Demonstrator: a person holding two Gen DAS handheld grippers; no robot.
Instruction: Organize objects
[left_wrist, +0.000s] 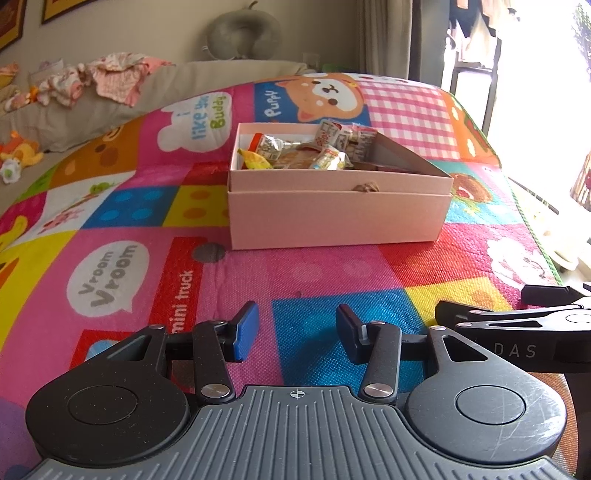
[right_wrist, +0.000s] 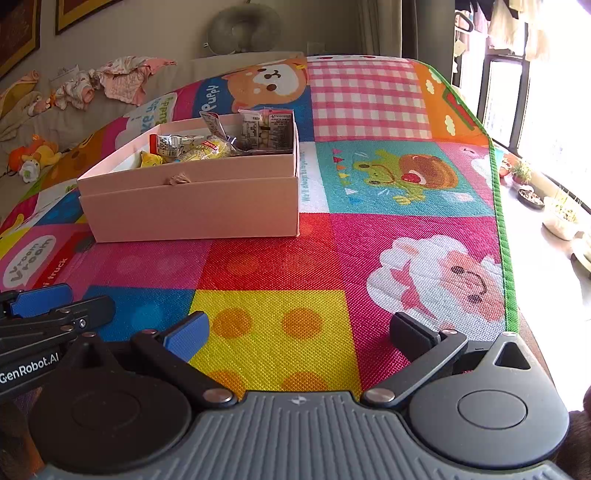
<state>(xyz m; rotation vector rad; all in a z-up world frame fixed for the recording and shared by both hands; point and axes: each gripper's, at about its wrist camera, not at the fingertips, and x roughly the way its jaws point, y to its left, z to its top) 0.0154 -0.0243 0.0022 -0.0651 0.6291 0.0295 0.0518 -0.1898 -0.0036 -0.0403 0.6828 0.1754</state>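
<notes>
A pink cardboard box (left_wrist: 332, 218) sits on the colourful play mat, holding several snack packets (left_wrist: 325, 147). In the right wrist view the box (right_wrist: 192, 210) lies ahead to the left, with its packets (right_wrist: 221, 140) inside. My left gripper (left_wrist: 297, 332) is open and empty, low over the mat, well short of the box. My right gripper (right_wrist: 299, 332) is open wide and empty over the yellow square. Each gripper shows at the edge of the other's view: the right one (left_wrist: 517, 325) and the left one (right_wrist: 40, 314).
The play mat (right_wrist: 369, 240) has a green edge on the right, with plant pots (right_wrist: 561, 218) on the floor beyond. A beige sofa (left_wrist: 74, 122) with clothes and soft toys lies at the back left. A grey neck pillow (left_wrist: 243, 33) hangs on the wall.
</notes>
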